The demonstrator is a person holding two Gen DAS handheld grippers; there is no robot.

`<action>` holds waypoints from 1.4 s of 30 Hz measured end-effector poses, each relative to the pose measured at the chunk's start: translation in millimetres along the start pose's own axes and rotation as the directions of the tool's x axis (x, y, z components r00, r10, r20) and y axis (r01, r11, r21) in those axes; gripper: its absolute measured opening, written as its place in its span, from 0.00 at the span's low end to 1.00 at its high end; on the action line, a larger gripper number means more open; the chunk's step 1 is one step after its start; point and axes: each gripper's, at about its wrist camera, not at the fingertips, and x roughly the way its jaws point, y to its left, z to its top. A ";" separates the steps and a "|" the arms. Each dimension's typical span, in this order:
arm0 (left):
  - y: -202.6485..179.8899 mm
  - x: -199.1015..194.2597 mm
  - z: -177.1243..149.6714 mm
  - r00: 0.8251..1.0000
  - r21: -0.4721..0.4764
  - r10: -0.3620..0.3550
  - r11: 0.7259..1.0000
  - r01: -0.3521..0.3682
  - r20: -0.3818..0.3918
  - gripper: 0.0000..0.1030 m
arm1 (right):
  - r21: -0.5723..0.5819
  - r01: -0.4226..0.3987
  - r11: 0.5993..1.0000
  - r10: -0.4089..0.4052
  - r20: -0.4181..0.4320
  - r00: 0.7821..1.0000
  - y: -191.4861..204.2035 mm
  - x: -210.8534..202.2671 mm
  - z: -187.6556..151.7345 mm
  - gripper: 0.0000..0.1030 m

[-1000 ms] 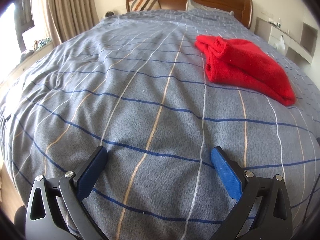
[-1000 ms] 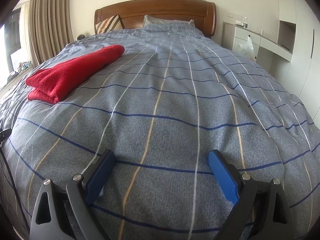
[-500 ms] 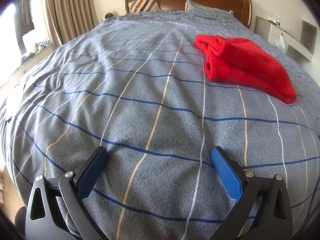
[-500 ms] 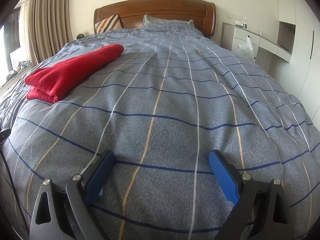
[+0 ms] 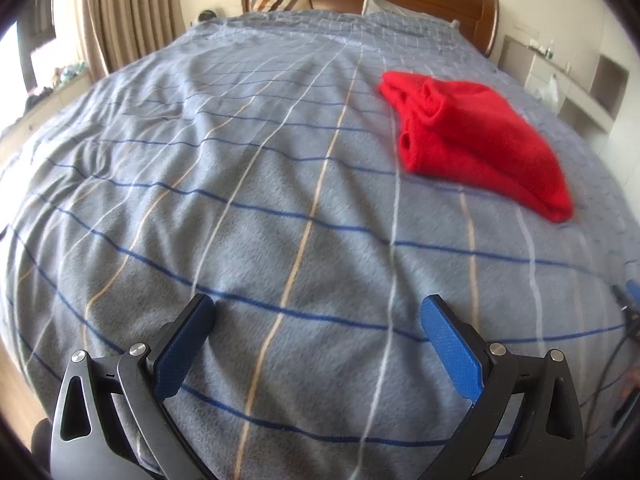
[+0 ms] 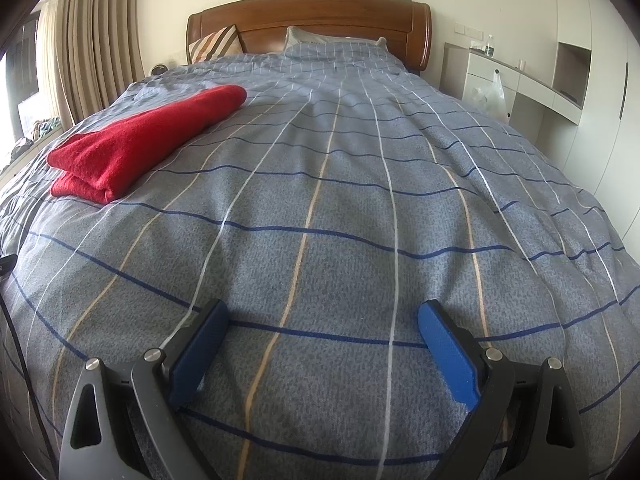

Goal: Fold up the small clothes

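Note:
A folded red knit garment (image 5: 476,140) lies on the grey checked bedspread (image 5: 280,184), ahead and to the right of my left gripper (image 5: 316,312). That gripper hangs low over the near part of the bed, open, nothing between its blue pads. In the right wrist view the same red garment (image 6: 140,140) sits at the far left, well away from my right gripper (image 6: 322,316), which is also open and empty above the bedspread (image 6: 360,200).
A wooden headboard (image 6: 312,20) and pillows (image 6: 216,46) close the far end of the bed. Curtains (image 6: 92,40) hang on the left. A white desk and cabinets (image 6: 532,84) run along the right wall. A dark cable (image 6: 16,320) hangs at the left edge.
The left wrist view has shifted slightly, and the red garment now sits a little lower and more central. Both grippers stay open and the garment has not moved on the bed.

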 end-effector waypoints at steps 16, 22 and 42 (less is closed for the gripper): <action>-42.2 94.3 154.3 0.955 -0.086 -0.284 0.957 0.276 -0.088 0.99 | 0.317 -0.528 0.788 0.563 -0.023 0.826 10.0 35.3 138.1 0.95; -37.0 118.9 150.4 0.944 -0.124 -0.285 0.956 0.266 -0.164 0.99 | 0.425 -0.612 0.667 0.706 -0.098 0.701 71.1 134.0 165.7 0.95; -58.9 12.6 178.8 0.957 0.119 -0.269 0.959 0.256 0.107 0.18 | -0.356 -0.287 0.889 0.366 0.178 0.913 198.0 12.5 219.2 0.29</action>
